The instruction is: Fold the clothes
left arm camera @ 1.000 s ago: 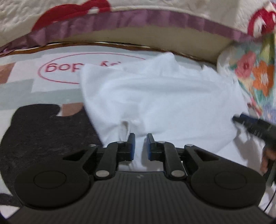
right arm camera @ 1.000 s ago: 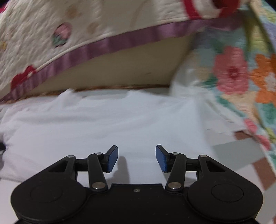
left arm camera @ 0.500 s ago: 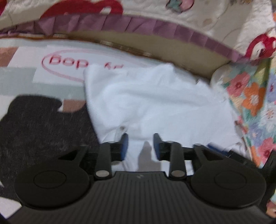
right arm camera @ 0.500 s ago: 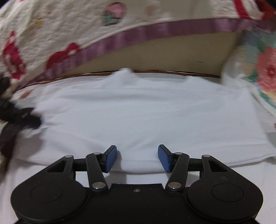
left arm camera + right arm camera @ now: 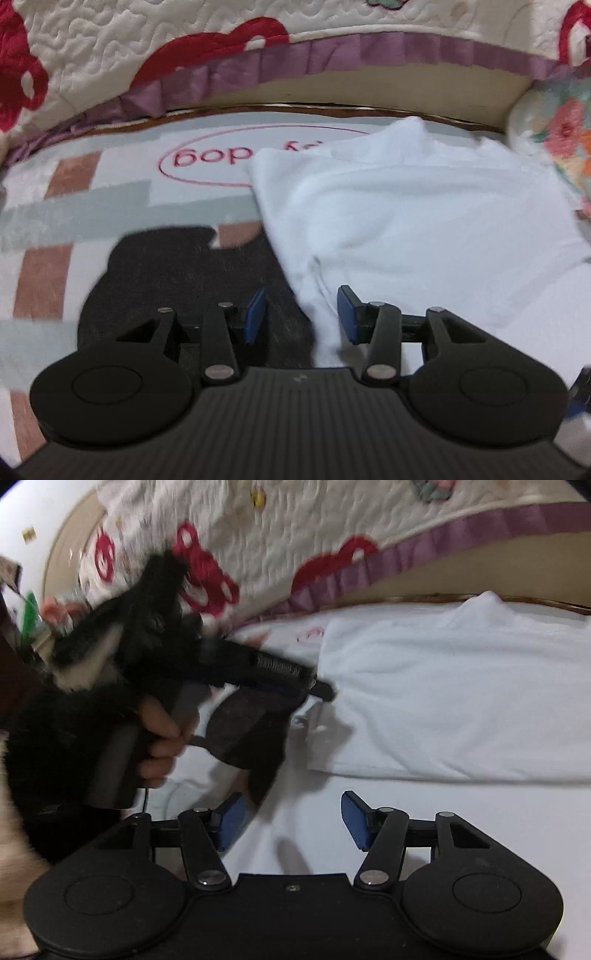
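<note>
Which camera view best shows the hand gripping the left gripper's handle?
The right wrist view: the hand is wrapped round the grey handle. The left wrist view shows only the left gripper with its jaws open, no hand.

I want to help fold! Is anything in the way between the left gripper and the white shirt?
No, nothing visible is in the way. The left gripper is open, right at the near edge of the white shirt. Only a dark patch of the bed cover lies under its left side.

white garment [image 5: 424,221] lies folded flat on the bed, one corner bunched up at its far edge.
</note>
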Motion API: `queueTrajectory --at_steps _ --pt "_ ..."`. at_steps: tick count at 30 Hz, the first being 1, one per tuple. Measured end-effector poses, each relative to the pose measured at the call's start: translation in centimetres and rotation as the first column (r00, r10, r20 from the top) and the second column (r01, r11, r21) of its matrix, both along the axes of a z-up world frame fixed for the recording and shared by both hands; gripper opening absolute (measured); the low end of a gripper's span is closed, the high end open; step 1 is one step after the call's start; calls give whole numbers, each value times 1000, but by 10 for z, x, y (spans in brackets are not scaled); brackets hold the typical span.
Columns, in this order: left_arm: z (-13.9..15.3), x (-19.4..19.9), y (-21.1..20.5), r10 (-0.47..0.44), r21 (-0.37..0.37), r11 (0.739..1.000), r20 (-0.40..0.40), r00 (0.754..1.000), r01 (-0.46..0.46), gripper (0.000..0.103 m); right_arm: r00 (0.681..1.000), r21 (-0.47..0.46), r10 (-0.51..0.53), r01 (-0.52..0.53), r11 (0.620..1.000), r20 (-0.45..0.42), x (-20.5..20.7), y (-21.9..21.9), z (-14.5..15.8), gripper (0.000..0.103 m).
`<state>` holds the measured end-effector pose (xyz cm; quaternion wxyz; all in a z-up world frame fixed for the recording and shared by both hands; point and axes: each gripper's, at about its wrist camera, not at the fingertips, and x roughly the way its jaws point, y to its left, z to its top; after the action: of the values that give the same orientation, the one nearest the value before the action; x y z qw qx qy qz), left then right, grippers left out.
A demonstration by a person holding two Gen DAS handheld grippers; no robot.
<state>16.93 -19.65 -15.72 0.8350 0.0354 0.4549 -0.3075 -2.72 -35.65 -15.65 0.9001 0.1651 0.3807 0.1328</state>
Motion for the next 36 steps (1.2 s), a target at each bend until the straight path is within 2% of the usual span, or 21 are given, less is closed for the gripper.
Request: queueTrajectory --at_steps 1,5,8,10,12,16,18,20,23,27,30,33,36 --pt "3 -5 3 -1 10 1000 8 1000 0 42 1000 6 -18 18 1000 8 -14 -4 8 63" --pt "14 -40 9 -90 -61 995 -106 990 84 49 983 -77 -183 181 980 -17 -94 -55 31 63" --pt "11 -60 11 -152 -89 987 -246 957 134 49 951 -154 -305 294 943 -51 -165 -99 47 63" --pt "13 -76 10 -194 -102 980 -296 935 171 50 906 -183 -417 400 898 -65 -212 -133 58 64" --pt "17 -90 9 -226 -116 973 -332 916 198 52 860 -163 -506 491 856 -68 -257 -161 68 64" --pt "22 -117 14 -263 -172 963 -424 867 208 55 798 -137 -599 587 798 -67 -322 -190 75 64" --pt "24 -131 16 -281 -200 957 -467 839 210 55 794 -108 -603 595 796 -79 -334 -197 71 64" --pt "26 -141 25 -247 -186 966 -476 844 178 55 798 -119 -594 583 804 -104 -340 -200 64 64" --pt "34 -164 32 -237 -155 970 -461 855 185 57 805 -155 -577 558 815 -139 -349 -208 53 64" --pt "43 -192 33 -283 -125 959 -431 857 254 62 787 -243 -603 564 789 -129 -362 -217 36 65" --pt "48 -200 32 -279 -111 960 -433 857 256 62 785 -102 -598 589 802 -164 -376 -229 19 65" --pt "53 -206 32 -272 -81 961 -440 856 263 63 780 15 -597 610 793 -187 -387 -232 6 65" --pt "59 -214 30 -277 -56 958 -446 851 283 63 770 18 -599 618 786 -221 -392 -228 -2 65"
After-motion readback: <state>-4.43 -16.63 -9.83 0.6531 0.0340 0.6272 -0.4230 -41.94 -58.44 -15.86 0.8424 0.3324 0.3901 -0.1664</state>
